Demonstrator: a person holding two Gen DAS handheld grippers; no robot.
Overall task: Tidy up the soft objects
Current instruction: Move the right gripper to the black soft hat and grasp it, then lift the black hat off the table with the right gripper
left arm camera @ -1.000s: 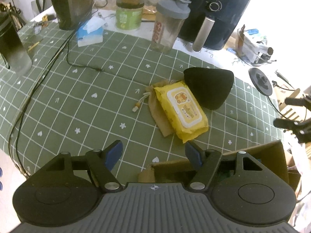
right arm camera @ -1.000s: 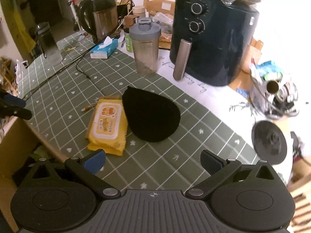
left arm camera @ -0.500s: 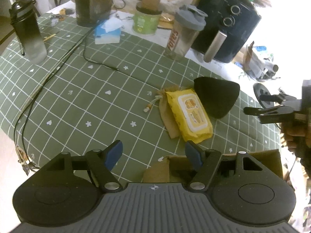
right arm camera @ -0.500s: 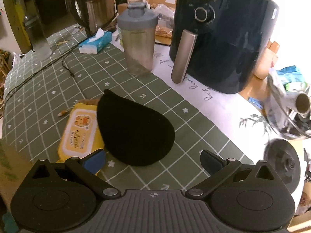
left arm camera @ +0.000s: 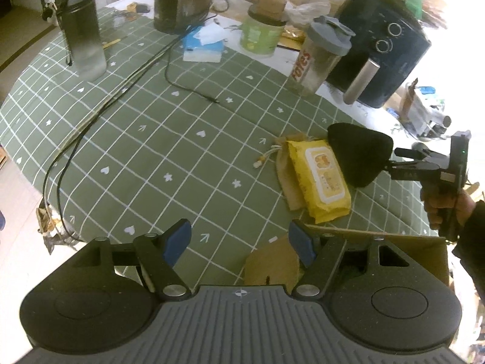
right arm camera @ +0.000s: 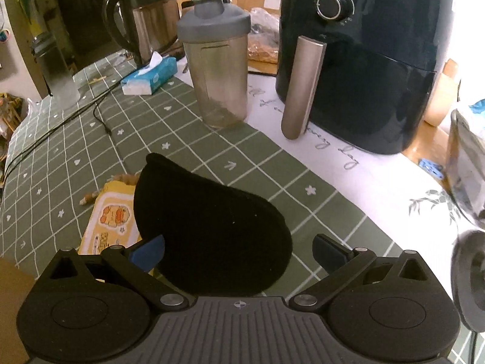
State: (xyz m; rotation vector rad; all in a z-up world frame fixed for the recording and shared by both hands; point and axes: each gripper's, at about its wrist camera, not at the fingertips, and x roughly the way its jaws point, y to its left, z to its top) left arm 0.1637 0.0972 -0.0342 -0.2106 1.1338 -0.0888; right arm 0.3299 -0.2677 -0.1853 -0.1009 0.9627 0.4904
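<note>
Right gripper point(right arm camera: 238, 253): jaws spread wide, nothing clamped, straddling the near end of the black soft pouch point(right arm camera: 209, 227). Blue pad of its left finger sits at the pouch's edge; whether it touches cannot be told. From the left wrist view the same gripper point(left arm camera: 394, 159) reaches the pouch's point(left arm camera: 359, 157) right side, held in a hand point(left arm camera: 442, 206).

Pouch lies flat on the green checked tablecloth point(right arm camera: 182, 148), overlapping the right edge of a yellow wet-wipes pack point(right arm camera: 107, 221). In the left view the wipes pack point(left arm camera: 319, 180) rests on top of a tan drawstring bag point(left arm camera: 286, 182), cord ends trailing left.

Left gripper point(left arm camera: 239, 239): jaws wide apart, empty, hanging over the table's near edge, well apart from the pile. Just below its right finger, a cardboard box point(left arm camera: 394, 242) with an open flap.

Farther back: grey-lidded shaker bottle point(right arm camera: 216, 60) beyond the pouch, dark air fryer point(right arm camera: 363, 60) to its right on a white cloth, blue tissue pack point(right arm camera: 150, 75) and steel kettle point(right arm camera: 145, 15) to the left. Black cable point(left arm camera: 115, 100) runs across the cloth. Tall grey bottle point(left arm camera: 81, 27) at far left; green tub point(left arm camera: 262, 35) near the kettle.
</note>
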